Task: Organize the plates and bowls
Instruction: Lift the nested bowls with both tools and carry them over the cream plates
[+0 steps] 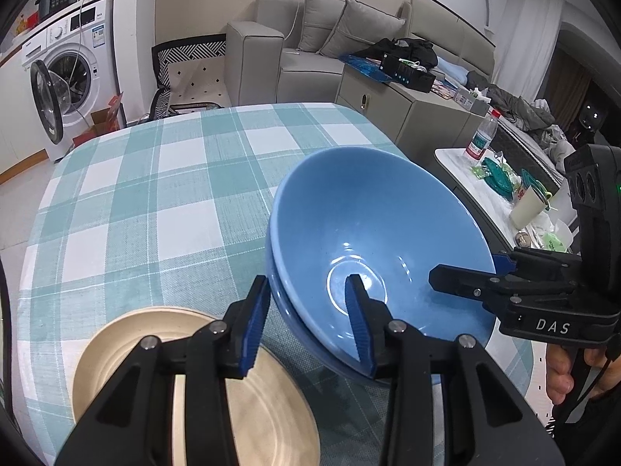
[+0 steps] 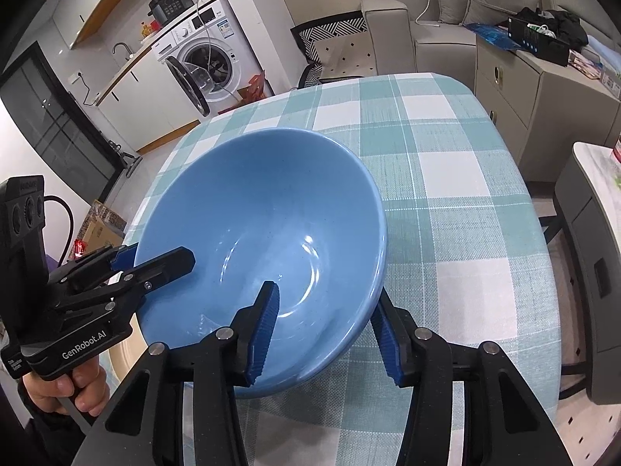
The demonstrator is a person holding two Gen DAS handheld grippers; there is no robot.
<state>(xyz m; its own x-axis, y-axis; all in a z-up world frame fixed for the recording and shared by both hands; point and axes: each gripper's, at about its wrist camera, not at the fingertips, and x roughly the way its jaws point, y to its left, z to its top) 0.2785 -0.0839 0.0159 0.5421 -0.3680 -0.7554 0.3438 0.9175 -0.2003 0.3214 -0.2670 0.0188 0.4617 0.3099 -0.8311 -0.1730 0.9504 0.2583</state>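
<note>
Left wrist view, centre: your left gripper (image 1: pixel 310 322) and right gripper (image 2: pixel 326 330) both clamp the bowl (image 1: pixel 372 233) rim; keep it level.

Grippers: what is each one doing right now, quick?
left gripper: closed on the blue bowl, at its rim.
right gripper: closed on the blue bowl, at its rim.

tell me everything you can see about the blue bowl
The blue bowl is wide, deep and glossy, ceramic by its look, with a round flat well at the bottom. It is empty and tilted. A second blue rim under its left edge suggests it is nested in another bowl. It is over the checked tablecloth, beside a cream plate. The left tongs straddle its near-left rim, the right tongs its near-right rim, each with one finger inside and one outside.
</note>
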